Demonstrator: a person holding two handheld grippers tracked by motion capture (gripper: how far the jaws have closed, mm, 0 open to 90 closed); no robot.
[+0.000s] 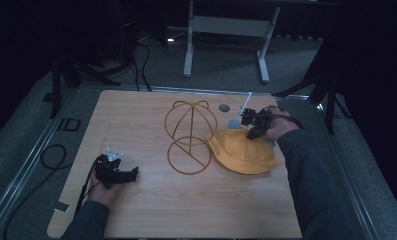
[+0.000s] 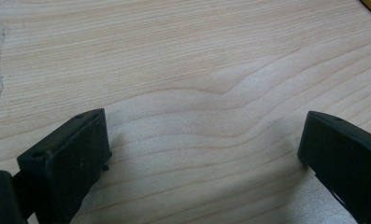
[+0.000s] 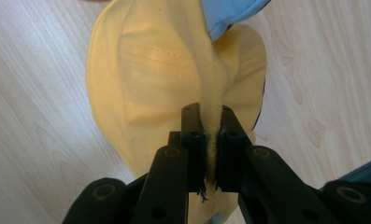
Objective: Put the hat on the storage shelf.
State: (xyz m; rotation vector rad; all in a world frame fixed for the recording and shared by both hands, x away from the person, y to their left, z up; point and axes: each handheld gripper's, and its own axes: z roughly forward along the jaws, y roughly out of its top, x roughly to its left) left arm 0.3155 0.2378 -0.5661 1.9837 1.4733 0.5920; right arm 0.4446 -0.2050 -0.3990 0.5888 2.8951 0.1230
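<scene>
I take the wire hat stand (image 1: 190, 136) at the middle of the bench (image 1: 136, 210) as my landmark. The yellow hat (image 1: 243, 152) lies on the bench just to the right of the stand, its near edge touching or all but touching the stand's lower ring. My right hand-held gripper (image 1: 249, 125) sits at the hat's far edge, to the right of the stand; in the right gripper view its jaws are clenched on a gathered fold of the yellow fabric (image 3: 174, 70), the fold standing up between them. My left hand-held gripper (image 1: 117, 174) rests well to the left of the stand, released, its jaws spread wide over bare wood with nothing between them (image 2: 202, 163). I judge the step in hand to be lifting the hat toward the stand. To do it well, I would keep the clench firm, since only a narrow pinch of cloth is held, raise the hat high enough to clear the stand's upper loops before moving left, and bring the left hand-held gripper in to steady the stand's base ring so that the light wire frame does not tip. Count: one hat, one stand, two hand-held grippers, and a pale blue item (image 3: 230, 14) at the hat's far side that I cannot identify.
</scene>
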